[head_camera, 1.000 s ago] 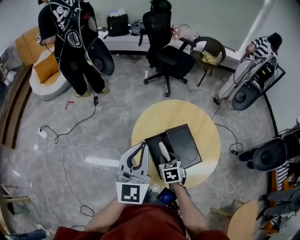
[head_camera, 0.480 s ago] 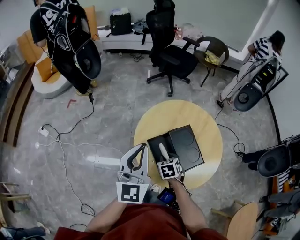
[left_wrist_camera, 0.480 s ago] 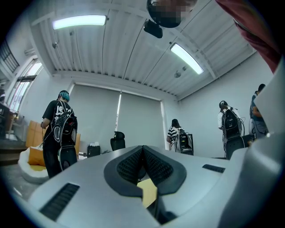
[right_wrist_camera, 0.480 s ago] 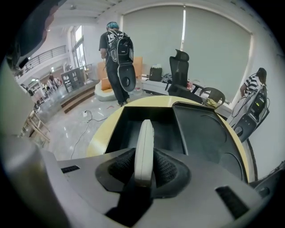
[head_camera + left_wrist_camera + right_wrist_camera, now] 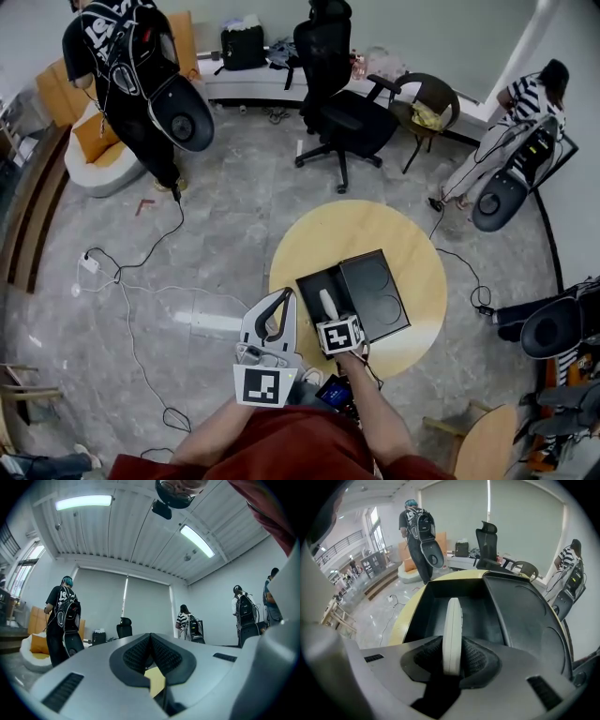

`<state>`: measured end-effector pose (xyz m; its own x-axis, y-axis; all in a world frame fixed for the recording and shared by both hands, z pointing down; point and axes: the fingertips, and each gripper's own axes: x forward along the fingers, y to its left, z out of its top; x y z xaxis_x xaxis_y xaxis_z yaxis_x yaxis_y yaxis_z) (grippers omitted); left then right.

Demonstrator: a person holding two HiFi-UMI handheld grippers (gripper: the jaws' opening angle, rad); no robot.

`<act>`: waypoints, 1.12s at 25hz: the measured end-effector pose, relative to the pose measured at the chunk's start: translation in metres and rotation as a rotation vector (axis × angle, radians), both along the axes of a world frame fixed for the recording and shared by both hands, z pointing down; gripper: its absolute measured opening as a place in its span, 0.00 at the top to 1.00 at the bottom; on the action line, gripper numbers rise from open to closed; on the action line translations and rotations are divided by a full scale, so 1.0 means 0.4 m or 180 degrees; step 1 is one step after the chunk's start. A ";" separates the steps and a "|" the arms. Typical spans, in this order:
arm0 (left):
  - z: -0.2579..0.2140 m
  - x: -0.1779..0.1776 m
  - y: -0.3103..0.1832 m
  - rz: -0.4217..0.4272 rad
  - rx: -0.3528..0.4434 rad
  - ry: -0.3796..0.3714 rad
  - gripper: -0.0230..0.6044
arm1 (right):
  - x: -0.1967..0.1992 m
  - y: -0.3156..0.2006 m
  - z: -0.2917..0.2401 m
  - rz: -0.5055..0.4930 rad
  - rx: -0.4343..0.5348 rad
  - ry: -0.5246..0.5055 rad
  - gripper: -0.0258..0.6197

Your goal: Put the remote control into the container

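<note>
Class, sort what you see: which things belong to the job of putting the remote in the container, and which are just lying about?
Job in hand:
remote control, gripped in the right tongs
open black container

Lying about:
office chair
floor cables
orange cushion
left tongs, shut and empty

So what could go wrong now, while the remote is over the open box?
1. The right claw grips the remote control on edge, near one end. The long free part could swing or slip out.
2. The container is narrow, with its open lid beside it. An off-centre release might leave the remote on a wall or the lid.
</note>
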<state>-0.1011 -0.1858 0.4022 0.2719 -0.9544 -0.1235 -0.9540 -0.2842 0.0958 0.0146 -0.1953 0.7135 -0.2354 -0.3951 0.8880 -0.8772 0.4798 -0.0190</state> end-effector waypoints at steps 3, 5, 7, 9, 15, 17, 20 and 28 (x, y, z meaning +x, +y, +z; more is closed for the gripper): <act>-0.001 0.005 0.000 0.0016 0.0015 0.0003 0.94 | -0.001 0.003 0.001 -0.0018 -0.0017 0.0011 0.77; 0.001 0.006 0.001 0.0024 0.0012 -0.0008 0.94 | -0.002 0.005 0.003 -0.0033 -0.0009 0.0016 0.77; 0.004 0.008 0.002 0.0026 0.0005 -0.0020 0.94 | -0.003 0.004 0.002 -0.0029 0.0025 -0.0016 0.77; 0.008 0.009 0.002 0.0018 0.0002 -0.0009 0.94 | -0.002 0.002 0.001 -0.0007 0.0073 -0.0059 0.77; 0.019 0.013 0.005 0.0020 -0.0020 -0.0009 0.94 | -0.011 0.003 -0.004 -0.0019 0.0126 -0.0202 0.74; 0.020 0.012 0.006 0.0031 -0.0025 -0.0002 0.94 | -0.017 0.000 -0.011 -0.0024 0.0166 -0.0234 0.71; 0.020 0.011 0.003 0.0042 -0.0023 0.0000 0.94 | -0.019 -0.003 -0.018 -0.0018 0.0200 -0.0258 0.69; 0.024 0.018 0.006 0.0072 -0.0026 -0.0012 0.94 | -0.021 0.001 -0.047 0.0033 0.0299 -0.0367 0.66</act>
<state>-0.0940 -0.1833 0.4120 0.2937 -0.9490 -0.1148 -0.9477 -0.3048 0.0947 0.0060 -0.1949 0.6946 -0.3291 -0.4781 0.8143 -0.8767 0.4750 -0.0755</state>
